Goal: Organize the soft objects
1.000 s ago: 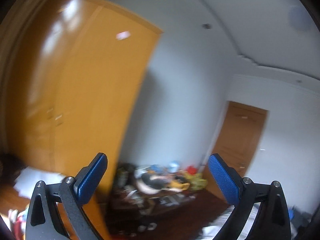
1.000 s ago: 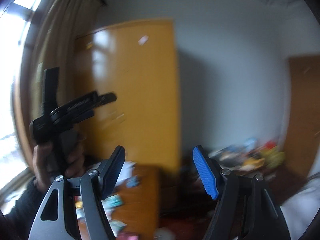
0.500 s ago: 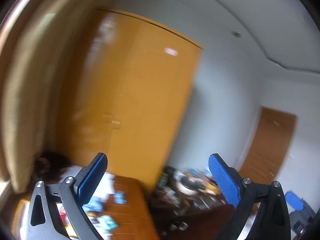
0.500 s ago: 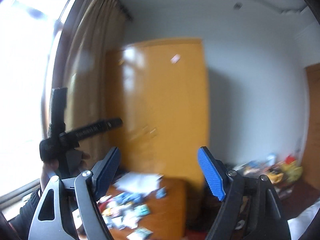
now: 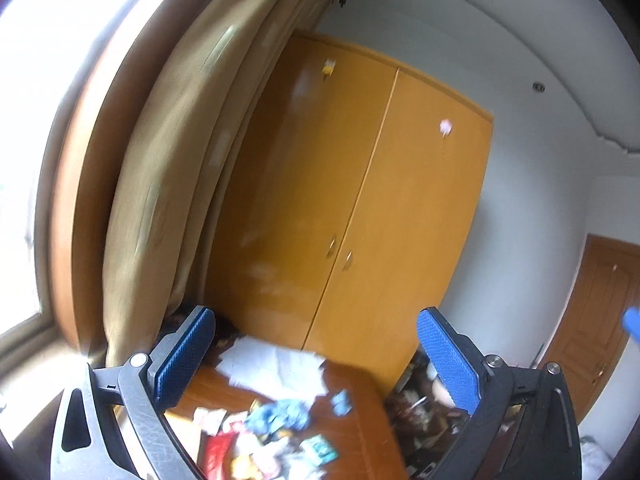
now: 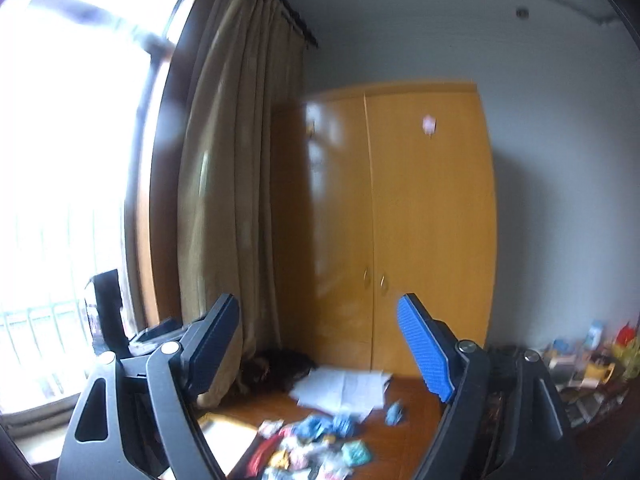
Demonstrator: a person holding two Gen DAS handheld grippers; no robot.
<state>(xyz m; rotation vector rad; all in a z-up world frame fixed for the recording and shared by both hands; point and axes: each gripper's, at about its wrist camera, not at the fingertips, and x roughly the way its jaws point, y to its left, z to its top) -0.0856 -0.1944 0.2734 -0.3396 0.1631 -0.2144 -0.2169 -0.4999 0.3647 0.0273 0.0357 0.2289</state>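
A heap of small soft objects (image 5: 276,432) in blue, red, yellow and teal lies on a brown wooden table (image 5: 368,408); it also shows in the right wrist view (image 6: 320,440). My left gripper (image 5: 316,356) is open and empty, held high above the table. My right gripper (image 6: 320,344) is open and empty, also above the table and away from the heap. The left gripper's body shows at the left of the right wrist view (image 6: 120,332).
White papers (image 5: 276,368) lie at the table's far end (image 6: 344,390). An orange wardrobe (image 5: 360,208) stands behind it, a beige curtain (image 6: 232,184) and bright window at left. A cluttered low shelf (image 6: 588,360) stands at right. A brown door (image 5: 600,328) is at far right.
Both views have swung left and down. The wardrobe moved to centre, and the curtain, window and table with the heap of soft objects came into view. Both grippers stayed open.
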